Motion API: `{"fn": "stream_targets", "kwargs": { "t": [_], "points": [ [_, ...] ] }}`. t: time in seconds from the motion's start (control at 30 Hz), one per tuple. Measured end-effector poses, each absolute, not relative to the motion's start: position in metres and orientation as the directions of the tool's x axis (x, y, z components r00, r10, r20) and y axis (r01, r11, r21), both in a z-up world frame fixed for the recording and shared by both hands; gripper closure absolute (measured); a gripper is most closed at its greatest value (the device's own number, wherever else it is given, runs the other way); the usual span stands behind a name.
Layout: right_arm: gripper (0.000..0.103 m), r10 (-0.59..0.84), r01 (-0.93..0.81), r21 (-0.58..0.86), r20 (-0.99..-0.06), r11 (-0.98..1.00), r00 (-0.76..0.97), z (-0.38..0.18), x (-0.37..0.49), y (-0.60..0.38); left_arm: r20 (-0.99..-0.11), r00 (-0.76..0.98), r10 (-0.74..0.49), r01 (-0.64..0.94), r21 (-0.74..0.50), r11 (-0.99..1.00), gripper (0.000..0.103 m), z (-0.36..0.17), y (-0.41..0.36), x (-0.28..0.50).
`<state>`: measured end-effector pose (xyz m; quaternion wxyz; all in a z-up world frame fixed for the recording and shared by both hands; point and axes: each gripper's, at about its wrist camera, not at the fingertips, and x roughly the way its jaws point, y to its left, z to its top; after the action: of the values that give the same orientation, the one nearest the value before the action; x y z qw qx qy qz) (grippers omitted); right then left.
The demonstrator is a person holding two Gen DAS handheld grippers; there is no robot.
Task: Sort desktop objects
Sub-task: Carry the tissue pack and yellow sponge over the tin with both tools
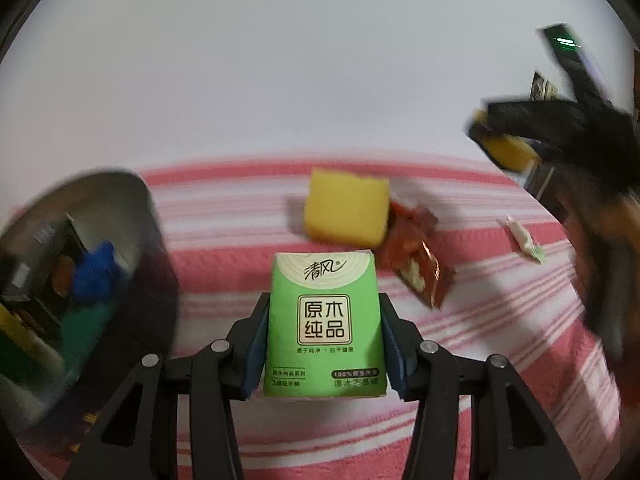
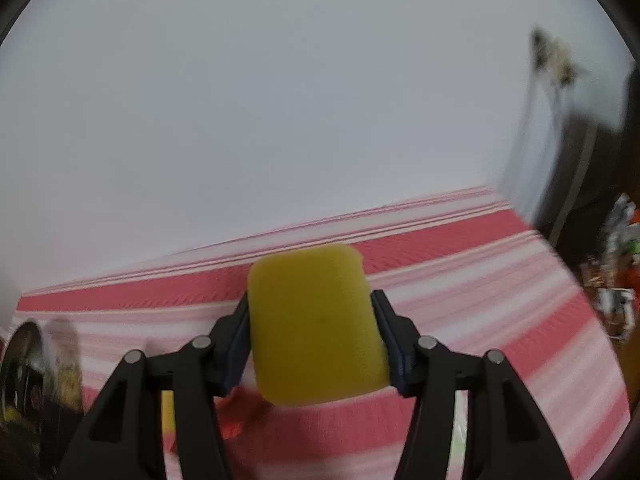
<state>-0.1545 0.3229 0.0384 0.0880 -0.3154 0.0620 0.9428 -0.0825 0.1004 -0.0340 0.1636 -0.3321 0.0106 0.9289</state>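
My left gripper (image 1: 324, 320) is shut on a green tissue pack (image 1: 325, 324) and holds it above the pink striped cloth (image 1: 500, 320). My right gripper (image 2: 314, 320) is shut on a yellow sponge (image 2: 316, 328), held above the cloth (image 2: 480, 300). In the left wrist view the right gripper (image 1: 516, 140) shows at the right with that sponge (image 1: 508, 150). A second yellow sponge (image 1: 346, 208) lies on the cloth ahead, partly over a red snack packet (image 1: 416, 264). A small white and green wrapper (image 1: 524, 240) lies to the right.
A shiny metal bowl (image 1: 132, 216) with several items inside sits at the left; it also shows in the right wrist view (image 2: 24, 344). A white wall (image 1: 280, 60) rises behind the table. Dark clutter (image 2: 616, 280) stands beyond the cloth's right edge.
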Motion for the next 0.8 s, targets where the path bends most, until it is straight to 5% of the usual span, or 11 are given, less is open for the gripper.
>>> {"fn": "stream_targets", "kwargs": {
  "t": [0.23, 0.8],
  "points": [
    [0.046, 0.177, -0.225, 0.032, -0.513, -0.974, -0.840, 0.025, -0.078, 0.252, -0.554, -0.793, 0.255, -0.255, -0.078, -0.964, 0.051, -0.014, 0.068, -0.054],
    [0.046, 0.130, -0.137, -0.021, -0.483, -0.990, -0.866, 0.022, -0.024, 0.136, -0.503, -0.850, 0.157, -0.148, -0.057, -0.987, 0.051, 0.001, -0.017, -0.012]
  ]
}}
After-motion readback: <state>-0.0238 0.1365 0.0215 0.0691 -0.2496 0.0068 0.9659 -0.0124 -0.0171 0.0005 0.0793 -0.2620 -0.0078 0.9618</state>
